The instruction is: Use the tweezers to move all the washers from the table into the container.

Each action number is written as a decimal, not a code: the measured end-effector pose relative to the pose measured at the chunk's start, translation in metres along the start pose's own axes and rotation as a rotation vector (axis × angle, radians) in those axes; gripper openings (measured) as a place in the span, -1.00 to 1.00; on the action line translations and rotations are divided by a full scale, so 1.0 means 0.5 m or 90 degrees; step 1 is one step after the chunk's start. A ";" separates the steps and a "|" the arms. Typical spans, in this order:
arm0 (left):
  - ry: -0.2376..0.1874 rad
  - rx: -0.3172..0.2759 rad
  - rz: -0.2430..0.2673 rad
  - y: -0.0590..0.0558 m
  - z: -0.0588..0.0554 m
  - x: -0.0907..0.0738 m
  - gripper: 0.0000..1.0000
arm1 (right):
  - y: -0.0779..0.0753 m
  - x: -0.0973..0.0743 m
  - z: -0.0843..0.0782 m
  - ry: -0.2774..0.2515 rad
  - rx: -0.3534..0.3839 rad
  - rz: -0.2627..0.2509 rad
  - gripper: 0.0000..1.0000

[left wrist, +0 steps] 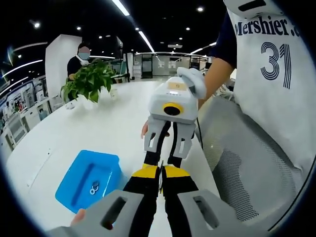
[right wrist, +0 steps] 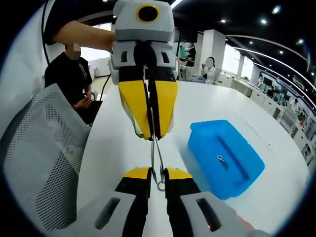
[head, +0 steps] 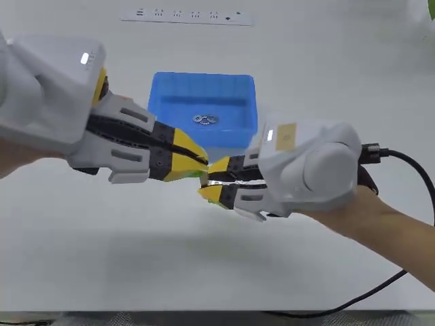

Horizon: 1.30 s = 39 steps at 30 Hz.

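Observation:
Above the white table [head: 102, 231], in front of the blue container [head: 204, 80], my two grippers meet tip to tip. Thin silver tweezers [right wrist: 155, 158] run from one to the other. My left gripper [head: 200, 163] comes in from the left, its yellow jaws shut on one end. My right gripper [right wrist: 158, 174] is shut around the other end, where a small metal ring [right wrist: 160, 186] sits between its jaws. Washers [head: 205, 120] lie on the container's floor.
A white power strip [head: 187, 15] lies at the table's far edge. A black cable [head: 408, 170] trails from my right gripper toward the near edge. A potted plant [left wrist: 89, 79] stands on the table, and a mesh chair [right wrist: 44, 148] is beside it.

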<state>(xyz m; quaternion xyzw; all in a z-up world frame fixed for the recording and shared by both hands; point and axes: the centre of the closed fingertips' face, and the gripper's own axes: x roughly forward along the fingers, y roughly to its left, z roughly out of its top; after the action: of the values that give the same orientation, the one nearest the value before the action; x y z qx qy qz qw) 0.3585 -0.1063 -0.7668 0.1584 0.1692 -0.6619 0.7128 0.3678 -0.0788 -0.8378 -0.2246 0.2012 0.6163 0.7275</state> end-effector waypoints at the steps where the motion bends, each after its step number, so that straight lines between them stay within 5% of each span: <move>1: 0.002 0.000 -0.001 0.000 -0.003 0.002 -0.88 | 0.000 0.001 -0.002 0.001 0.002 0.000 -0.76; 39: 0.005 -0.033 -0.015 0.010 -0.028 0.015 -0.89 | 0.003 0.019 -0.032 0.023 0.027 0.031 -0.78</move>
<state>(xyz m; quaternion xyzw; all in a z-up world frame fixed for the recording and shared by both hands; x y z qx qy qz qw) 0.3638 -0.1064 -0.7827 0.1409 0.1908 -0.6648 0.7083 0.3674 -0.0799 -0.8566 -0.2153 0.2327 0.6254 0.7131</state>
